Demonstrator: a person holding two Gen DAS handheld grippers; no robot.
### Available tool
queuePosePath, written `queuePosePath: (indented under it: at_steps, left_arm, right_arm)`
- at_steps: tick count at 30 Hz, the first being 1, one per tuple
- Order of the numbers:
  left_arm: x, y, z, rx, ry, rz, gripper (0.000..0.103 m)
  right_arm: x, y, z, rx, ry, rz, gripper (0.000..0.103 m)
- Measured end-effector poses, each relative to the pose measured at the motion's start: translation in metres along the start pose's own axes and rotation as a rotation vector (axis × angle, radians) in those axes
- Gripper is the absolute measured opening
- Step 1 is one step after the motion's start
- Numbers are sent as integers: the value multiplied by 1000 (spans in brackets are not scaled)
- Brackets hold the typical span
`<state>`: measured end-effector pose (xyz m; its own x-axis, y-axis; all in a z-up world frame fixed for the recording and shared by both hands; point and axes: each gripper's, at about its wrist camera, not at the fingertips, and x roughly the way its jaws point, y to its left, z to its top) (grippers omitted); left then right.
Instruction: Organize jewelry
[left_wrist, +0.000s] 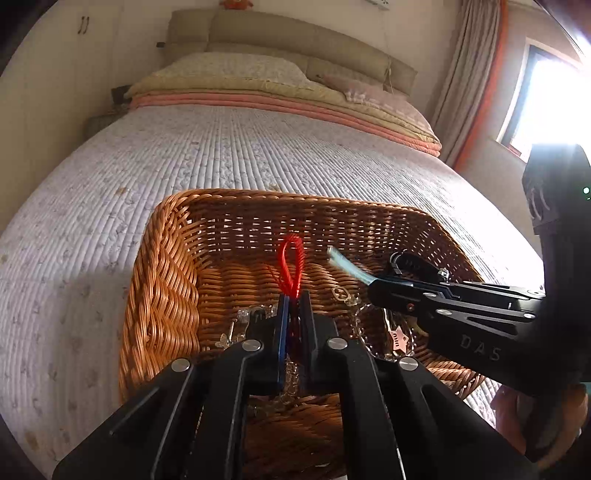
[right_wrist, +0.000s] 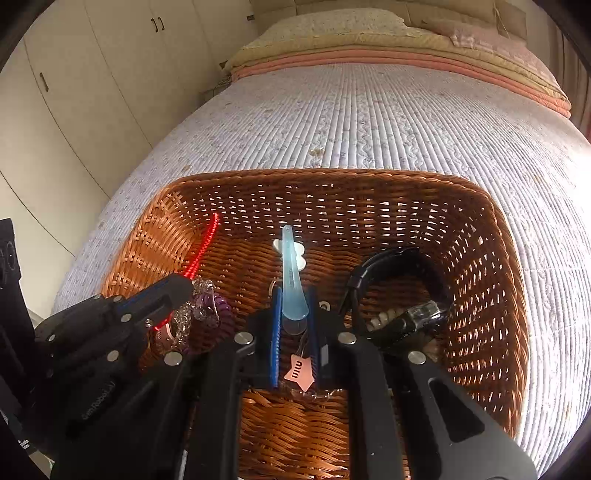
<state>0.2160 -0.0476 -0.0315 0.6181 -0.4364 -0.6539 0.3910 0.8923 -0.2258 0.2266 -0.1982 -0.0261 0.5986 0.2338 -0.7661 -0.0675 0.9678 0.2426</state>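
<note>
A brown wicker basket (left_wrist: 166, 266) (right_wrist: 491, 240) sits on the bed and holds jewelry. My left gripper (left_wrist: 293, 299) is shut on a red cord bracelet (left_wrist: 291, 262), whose loop sticks up above the fingertips; it also shows in the right wrist view (right_wrist: 201, 247). My right gripper (right_wrist: 293, 299) is shut on a light blue hair clip (right_wrist: 291, 273) with a white flower, also seen in the left wrist view (left_wrist: 347, 266). Both grippers are inside the basket, above its floor. A pink star tag (right_wrist: 299, 371), a black band (right_wrist: 388, 262), clear beads (right_wrist: 192, 314) and a purple coil (right_wrist: 221, 314) lie in the basket.
The basket rests on a quilted lavender bedspread (left_wrist: 258, 147). Folded blankets and pillows (left_wrist: 258, 85) are at the head of the bed. White wardrobe doors (right_wrist: 74, 92) stand left; a curtain and bright window (left_wrist: 546, 96) are right.
</note>
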Motion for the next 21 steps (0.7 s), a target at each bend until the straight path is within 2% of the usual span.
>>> queuePosePath:
  at_steps: [1, 2, 5, 6, 8, 13, 14, 17, 21]
  left_arm:
    - [0, 0, 0, 4, -1, 2, 18]
    - [-2, 0, 0, 7, -10, 3, 23]
    - [-15, 0, -1, 6, -48, -12, 26]
    - [-21, 0, -2, 2, -66, -19, 27]
    - [-30, -1, -3, -5, -90, -25, 37]
    - [-62, -16, -9, 9, -143, -26, 40]
    - [-68, -20, -12, 12, -151, -27, 45]
    - [-95, -32, -30, 19, -193, -38, 48]
    - [-123, -43, -53, 33, -243, 4, 55]
  right_arm:
    - [-2, -1, 0, 8, -3, 6, 13]
    - [-5, -4, -2, 15, -11, 16, 19]
    - [-21, -12, -9, 44, -53, 44, 33]
    - [-26, -14, -10, 54, -61, 54, 34]
    - [-37, -17, -12, 69, -80, 68, 39]
    - [-77, -19, -27, 61, -156, 84, 42]
    - [-87, -16, -33, 53, -176, 80, 48]
    - [-115, -10, -49, 22, -242, 61, 63]
    - [-145, -1, -79, -34, -334, 2, 68]
